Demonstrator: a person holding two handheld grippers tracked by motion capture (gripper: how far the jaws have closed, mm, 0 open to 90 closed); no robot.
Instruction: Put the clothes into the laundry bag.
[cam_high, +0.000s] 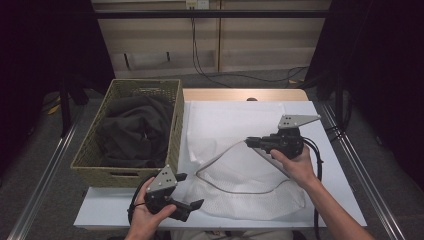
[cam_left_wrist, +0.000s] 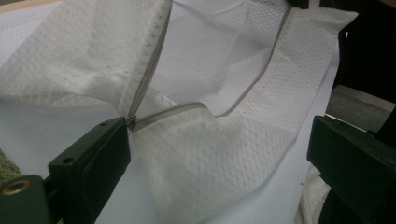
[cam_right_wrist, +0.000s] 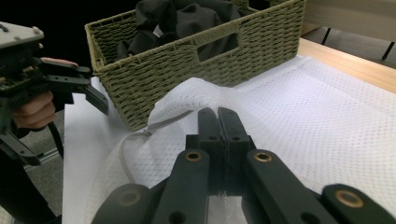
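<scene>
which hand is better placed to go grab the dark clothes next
Left, probably. The left claw is open and free, beside the woven olive basket holding the dark crumpled clothes. The right claw is shut on the white mesh zip bag, holding its opening up.

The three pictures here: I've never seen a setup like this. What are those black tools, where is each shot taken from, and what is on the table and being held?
A person at a table holds a hand-operated two-jaw gripper in each hand. The high view looks down from above; each of the other two comes from a camera riding on one gripper, looking along its jaws.

On the white table lies a white mesh laundry bag with its zipper open. Beside it stands a woven basket holding dark clothing.

The right gripper is shut on the bag's upper edge, lifting the opening. The left gripper is open, its jaws at the bag's near corner, one beside the zipper's end, gripping nothing.
</scene>
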